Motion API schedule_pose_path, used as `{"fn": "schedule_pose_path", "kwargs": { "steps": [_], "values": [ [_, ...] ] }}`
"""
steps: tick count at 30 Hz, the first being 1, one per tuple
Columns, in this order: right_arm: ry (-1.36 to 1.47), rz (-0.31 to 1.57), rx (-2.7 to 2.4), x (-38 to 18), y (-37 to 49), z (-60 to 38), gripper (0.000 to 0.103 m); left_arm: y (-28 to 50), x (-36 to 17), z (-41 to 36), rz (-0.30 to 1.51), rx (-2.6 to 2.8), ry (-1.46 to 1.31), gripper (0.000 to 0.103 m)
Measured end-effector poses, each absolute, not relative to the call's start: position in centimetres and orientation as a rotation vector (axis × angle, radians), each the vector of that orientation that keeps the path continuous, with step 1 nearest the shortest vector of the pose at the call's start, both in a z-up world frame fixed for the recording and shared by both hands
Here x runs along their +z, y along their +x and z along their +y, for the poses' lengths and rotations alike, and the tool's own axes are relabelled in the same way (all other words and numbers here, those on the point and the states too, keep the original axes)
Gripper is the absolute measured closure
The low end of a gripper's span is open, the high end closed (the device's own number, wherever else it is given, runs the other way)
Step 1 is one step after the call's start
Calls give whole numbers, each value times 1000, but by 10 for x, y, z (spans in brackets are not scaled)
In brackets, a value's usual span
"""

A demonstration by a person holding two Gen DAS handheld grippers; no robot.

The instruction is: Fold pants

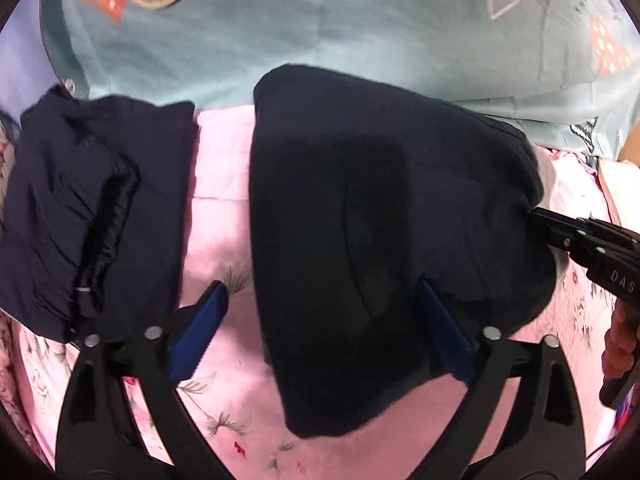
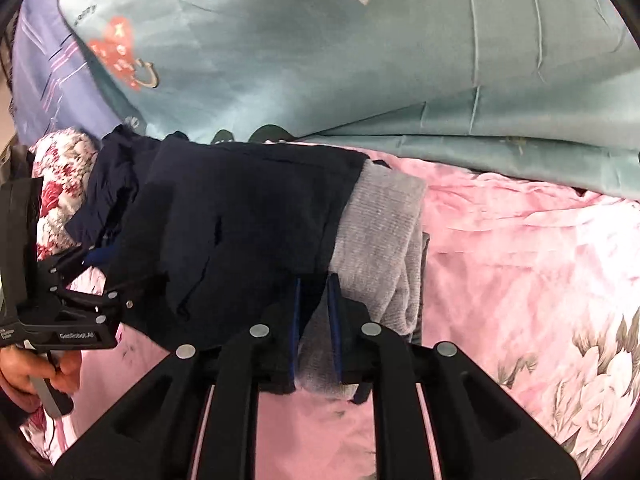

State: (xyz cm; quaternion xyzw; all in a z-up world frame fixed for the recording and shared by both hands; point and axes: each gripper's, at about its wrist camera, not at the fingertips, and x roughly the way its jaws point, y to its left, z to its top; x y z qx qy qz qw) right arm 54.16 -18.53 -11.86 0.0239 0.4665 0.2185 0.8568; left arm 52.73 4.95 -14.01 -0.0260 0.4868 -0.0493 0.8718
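The right gripper stood nearly closed, its blue-edged fingers pinching the near edge of the dark navy pants where a grey ribbed band emerged from under the navy cloth. The pants lay folded on a pink floral bedsheet, with a teal quilt bunched behind them and a second dark garment at their left end. At the left edge the left gripper, held by a hand, reached the pants' left side; how its jaws stood could not be judged.
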Motion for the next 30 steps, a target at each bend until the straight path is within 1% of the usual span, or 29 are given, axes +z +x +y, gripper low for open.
{"fn": "schedule_pose_path", "kwargs": {
  "steps": [4,6,7,8,9,10,11,12,16,18,20,24,30],
  "values": [
    [-6,973,414,-121,541,-173,90,526,-135,36,999,-73,47,4],
    [12,1016,401,-116,544,-174,88,526,-129,37,1020,-54,46,5],
    [33,1043,395,-106,542,-174,85,523,-121,37,1025,-38,41,6],
    [41,1045,370,-94,538,-171,70,518,-108,38,1016,-19,35,8],
    [34,1010,334,-77,527,-171,46,510,-95,39,986,-14,28,7],
    [31,962,315,-62,516,-172,26,504,-84,39,960,-13,26,6],
    [30,903,304,-45,501,-170,19,495,-70,37,931,-12,29,6],
    [29,869,299,-34,489,-170,9,488,-60,35,913,-14,36,6],
    [51,858,285,-10,452,-168,7,459,-25,27,867,-10,34,4],
    [28,854,264,-6,432,-164,3,441,-11,30,864,-15,7,3],
    [-21,848,238,-4,416,-160,1,425,-2,32,858,-12,-13,3],
    [-93,879,242,-7,383,-153,1,396,7,34,848,20,-22,3],
    [-63,882,237,-2,348,-153,1,352,16,34,842,27,-7,3]
  ]
}}
